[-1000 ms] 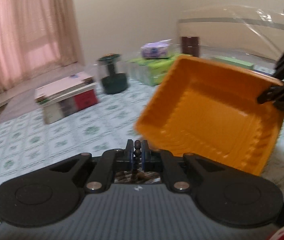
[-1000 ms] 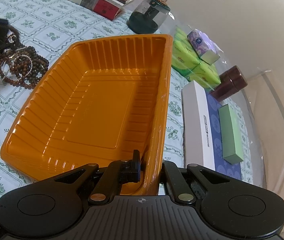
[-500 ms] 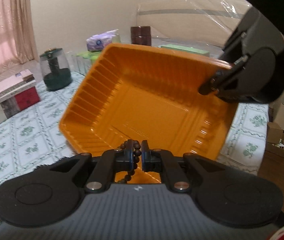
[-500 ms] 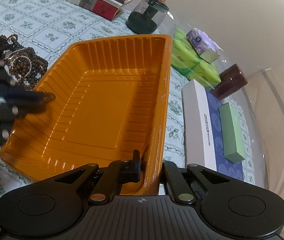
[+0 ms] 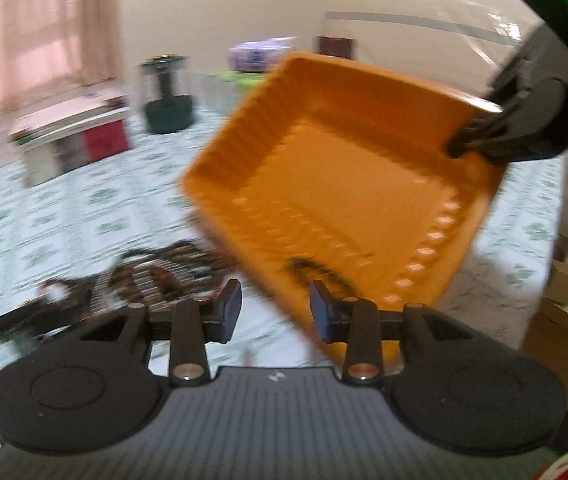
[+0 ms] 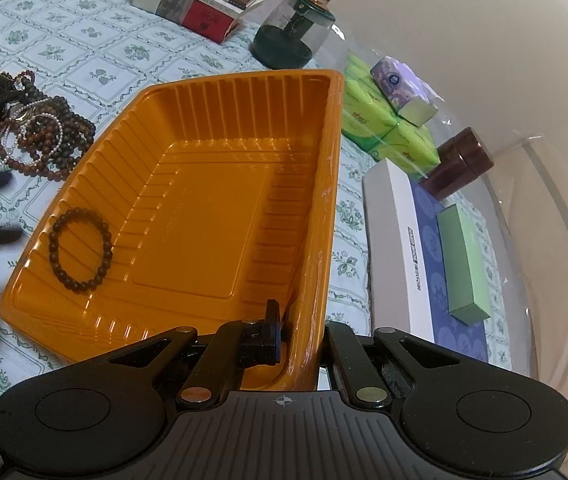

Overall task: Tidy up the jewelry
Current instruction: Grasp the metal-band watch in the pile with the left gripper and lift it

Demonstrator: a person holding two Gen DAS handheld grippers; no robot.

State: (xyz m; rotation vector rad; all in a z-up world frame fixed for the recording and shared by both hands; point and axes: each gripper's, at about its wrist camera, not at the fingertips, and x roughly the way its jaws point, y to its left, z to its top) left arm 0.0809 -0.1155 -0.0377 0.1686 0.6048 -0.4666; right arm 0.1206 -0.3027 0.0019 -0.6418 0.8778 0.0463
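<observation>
An orange plastic tray (image 6: 220, 184) is held tilted above the table; my right gripper (image 6: 298, 344) is shut on its near wall. A dark bead bracelet (image 6: 80, 250) lies inside the tray at its left end, and shows blurred in the left wrist view (image 5: 316, 270). My left gripper (image 5: 275, 312) is open and empty, just in front of the tray's (image 5: 344, 184) lower edge. A pile of bead necklaces and bracelets (image 6: 40, 136) lies on the tablecloth left of the tray; it shows blurred in the left wrist view (image 5: 152, 276).
A stack of books (image 6: 200, 4), a glass dome with a dark green base (image 6: 288, 36), green tissue packs (image 6: 380, 120), a brown jar (image 6: 460, 164), a white box (image 6: 400, 248) and a green box (image 6: 464, 264) stand on the floral tablecloth (image 6: 64, 40).
My left gripper has opened and let the dark bead bracelet drop into the tray, then pulled back to the left. The right gripper still holds the tray in place.
</observation>
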